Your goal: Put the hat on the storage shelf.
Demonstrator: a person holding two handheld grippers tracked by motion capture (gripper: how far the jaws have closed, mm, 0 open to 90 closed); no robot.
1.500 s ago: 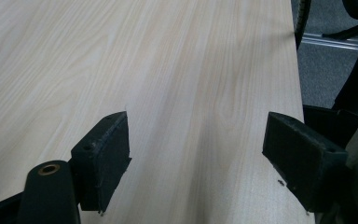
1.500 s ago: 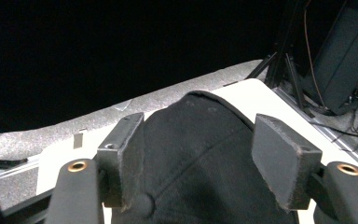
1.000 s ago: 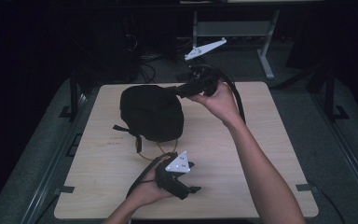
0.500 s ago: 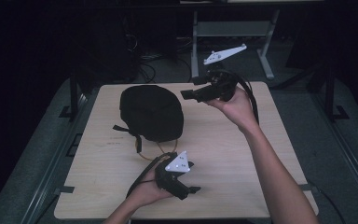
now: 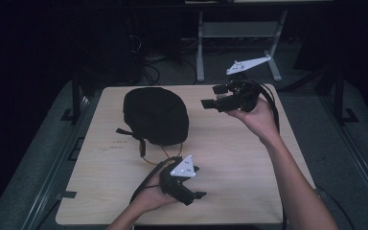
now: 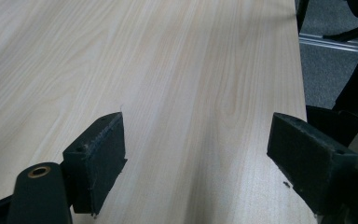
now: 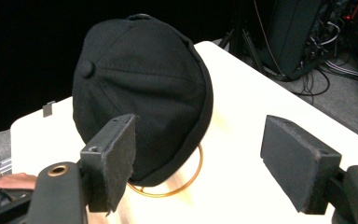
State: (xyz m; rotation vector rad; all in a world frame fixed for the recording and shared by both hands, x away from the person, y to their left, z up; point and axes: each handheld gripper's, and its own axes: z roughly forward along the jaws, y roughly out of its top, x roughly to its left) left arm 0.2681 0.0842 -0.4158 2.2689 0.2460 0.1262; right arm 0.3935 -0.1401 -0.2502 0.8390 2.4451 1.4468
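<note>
So far the black cap [image 5: 155,115] sits on a gold ring [image 7: 186,179] on the table [image 5: 249,158], untouched. Right claw [image 5: 210,96] is wide open, empty, near the cap. Left claw [image 5: 197,197] rests open, holding nothing. Grabbing comes next.

Dim room, grey floor [image 5: 316,120], pale wooden table [image 5: 235,158]

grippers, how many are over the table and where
2. The left gripper sits low at the near edge of the table, jaws open over bare wood. The right gripper is held up at the far right, jaws open, aimed at the black cap.
</note>
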